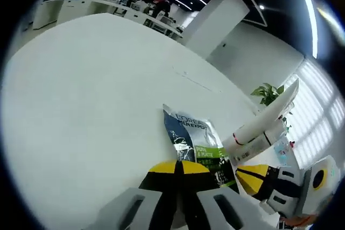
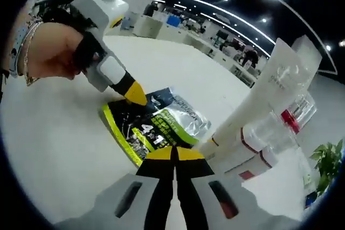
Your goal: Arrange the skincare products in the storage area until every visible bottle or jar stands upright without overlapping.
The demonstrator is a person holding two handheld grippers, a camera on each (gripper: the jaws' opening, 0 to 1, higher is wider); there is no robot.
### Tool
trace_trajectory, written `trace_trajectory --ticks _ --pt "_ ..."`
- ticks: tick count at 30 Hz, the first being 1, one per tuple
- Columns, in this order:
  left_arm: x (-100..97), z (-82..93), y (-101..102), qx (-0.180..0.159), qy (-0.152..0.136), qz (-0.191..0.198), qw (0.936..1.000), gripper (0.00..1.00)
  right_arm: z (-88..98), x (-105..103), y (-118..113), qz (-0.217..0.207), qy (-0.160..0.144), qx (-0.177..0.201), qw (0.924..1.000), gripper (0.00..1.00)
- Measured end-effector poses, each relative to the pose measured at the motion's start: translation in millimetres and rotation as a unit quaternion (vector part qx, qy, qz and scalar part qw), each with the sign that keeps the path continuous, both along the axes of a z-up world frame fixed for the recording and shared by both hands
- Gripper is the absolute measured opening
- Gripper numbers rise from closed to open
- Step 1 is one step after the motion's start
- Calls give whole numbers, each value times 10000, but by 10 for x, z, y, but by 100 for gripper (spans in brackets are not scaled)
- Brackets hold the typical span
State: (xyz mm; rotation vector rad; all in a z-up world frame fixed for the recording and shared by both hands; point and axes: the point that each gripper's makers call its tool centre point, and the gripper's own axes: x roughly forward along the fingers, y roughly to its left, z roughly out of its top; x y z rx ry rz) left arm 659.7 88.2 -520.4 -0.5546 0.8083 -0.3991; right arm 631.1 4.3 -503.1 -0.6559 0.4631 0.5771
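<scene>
Lying flat on the white surface point(image 1: 81, 106), a L'Oreal sachet point(image 1: 197, 146) sat just ahead of both grippers. In the left gripper view, the left gripper point(image 1: 180, 168) showed its yellow-tipped jaws pressed together at the sachet's near edge; whether they pinched it could not be told. The right gripper point(image 1: 253, 179) came in from the right, its tip touching or just beside the sachet's corner. Beyond it, white tubes point(image 1: 264, 125) leaned tilted, stacked on one another.

In the right gripper view, the right gripper point(image 2: 173, 154) had its jaws closed, tips at the sachet point(image 2: 156, 125). The left gripper point(image 2: 135, 94), held by a hand point(image 2: 51, 52), touched the sachet's far corner. To the right, the tubes point(image 2: 259, 117) lay slanted and overlapping, with a clear bottle point(image 2: 299, 111) behind them.
</scene>
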Motion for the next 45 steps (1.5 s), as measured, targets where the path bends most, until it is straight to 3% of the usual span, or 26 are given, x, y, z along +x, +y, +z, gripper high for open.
trace_trajectory --ticks 3,4,5,9,16,19,21,24,26,29,31,32,33,35,38,41,42,43,44,45 --pt "11 -6 2 15 -16 71 10000 0 -177 -34 -81 95 125 -497 9986 0" --pt "28 14 -8 -10 -96 125 9999 0 -101 28 -14 173 -171 -207 9995 0" --pt "25 14 -12 11 -92 127 9999 0 -131 5 -51 113 -26 -295 9995 0" --pt "29 21 -36 29 -158 184 9997 0 -133 96 -86 216 -170 -482 9985 0" --pt "47 21 15 88 -282 146 9995 3 -127 91 -97 318 -191 -431 9984 0" --pt "132 221 153 144 -791 537 9953 9 -121 88 -106 249 -175 -336 9990 0" --pt "89 343 144 384 -1123 424 9920 13 -120 86 -114 195 -149 -239 9994 0" --pt "-126 324 -71 924 -1334 -310 9863 11 -119 81 -116 226 -159 -218 9994 0" --pt "-192 245 -118 1169 -1312 -487 9832 8 -119 79 -116 243 -162 -224 9993 0" --pt "-279 19 -103 1800 -1131 -650 9750 2 -120 79 -117 243 -149 -201 9994 0" --pt "-309 -66 -85 1973 -1014 -686 9727 1 -123 74 -114 299 -184 -271 9990 0" --pt "-255 -27 -98 2054 -1324 -734 9669 1 -124 72 -114 332 -216 -305 9987 0" --pt "-274 -44 -109 2139 -1302 -820 9647 1 -122 69 -115 344 -227 -305 9987 0" --pt "-273 -35 -108 2493 -1473 -1075 9511 1 -117 68 -127 341 -236 -208 9989 0" --pt "-274 -40 -102 2433 -1385 -955 9552 0 -120 62 -134 391 -268 -113 9988 0" --pt "-259 -35 -95 2379 -1385 -894 9572 1 -114 61 -114 495 -343 -245 9979 0" --pt "-322 6 -94 2143 -1095 -844 9669 0 -112 60 -113 525 -358 -279 9976 0" --pt "-307 151 -96 1934 -1222 -717 9708 0 -109 61 -111 564 -365 -304 9973 0" --pt "-260 371 -85 1814 -1632 -598 9679 0 -106 62 -107 606 -367 -319 9970 0" --pt "-211 632 -55 1792 -2144 -468 9590 1 -104 58 -106 677 -354 -382 9963 0"
